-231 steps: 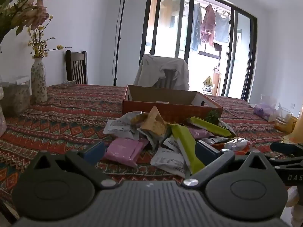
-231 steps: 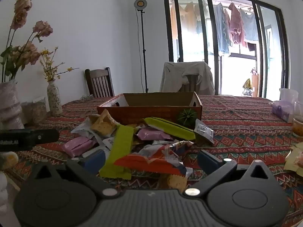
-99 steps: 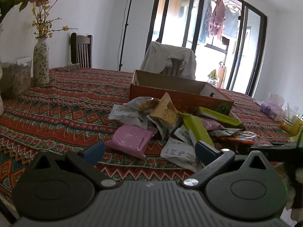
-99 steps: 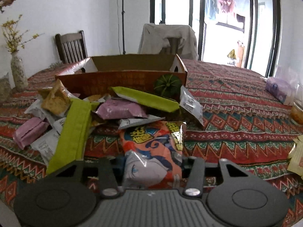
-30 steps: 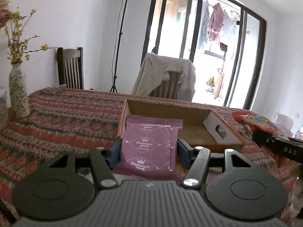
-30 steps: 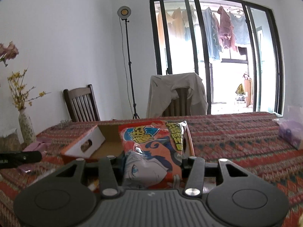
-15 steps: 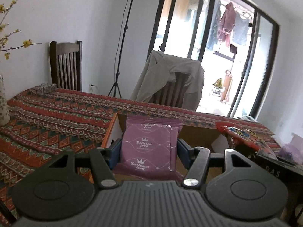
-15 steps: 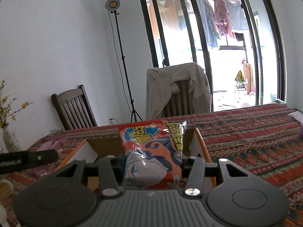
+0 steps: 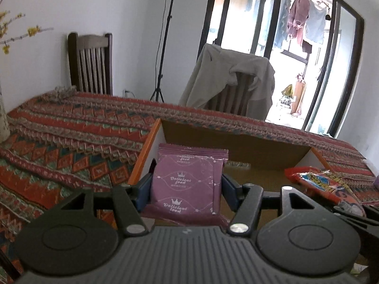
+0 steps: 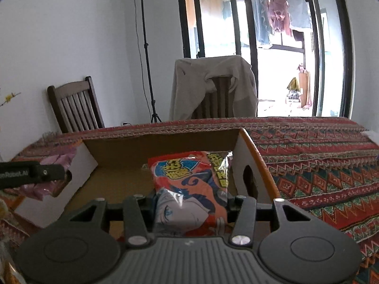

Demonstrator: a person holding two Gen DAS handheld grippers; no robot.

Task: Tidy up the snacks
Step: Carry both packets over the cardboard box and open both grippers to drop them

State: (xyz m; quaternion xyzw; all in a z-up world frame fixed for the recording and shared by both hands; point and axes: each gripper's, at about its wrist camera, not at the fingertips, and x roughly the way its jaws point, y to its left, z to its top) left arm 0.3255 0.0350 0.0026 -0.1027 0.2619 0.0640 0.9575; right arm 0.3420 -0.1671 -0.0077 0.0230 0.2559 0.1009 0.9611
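My left gripper (image 9: 187, 190) is shut on a purple snack packet (image 9: 188, 179) and holds it upright over the left end of the open cardboard box (image 9: 236, 151). In the right wrist view my right gripper (image 10: 191, 203) is shut on an orange cartoon snack bag (image 10: 191, 184), held over the right end of the same box (image 10: 163, 142). The orange bag (image 9: 324, 184) also shows at the right edge of the left wrist view. The left gripper's side (image 10: 30, 174) and the purple packet (image 10: 59, 161) appear at the left of the right wrist view. The box floor that shows is bare.
The box rests on a table under a red patterned cloth (image 9: 71, 137). Behind the table stand a wooden chair (image 9: 91, 64), a chair draped with a grey jacket (image 9: 232, 80) and a lamp stand (image 10: 146, 54). A vase base (image 9: 3, 123) sits at far left.
Both grippers have moved forward and down with their packets, from short of the box to over its open top. The box now looms larger in both views.
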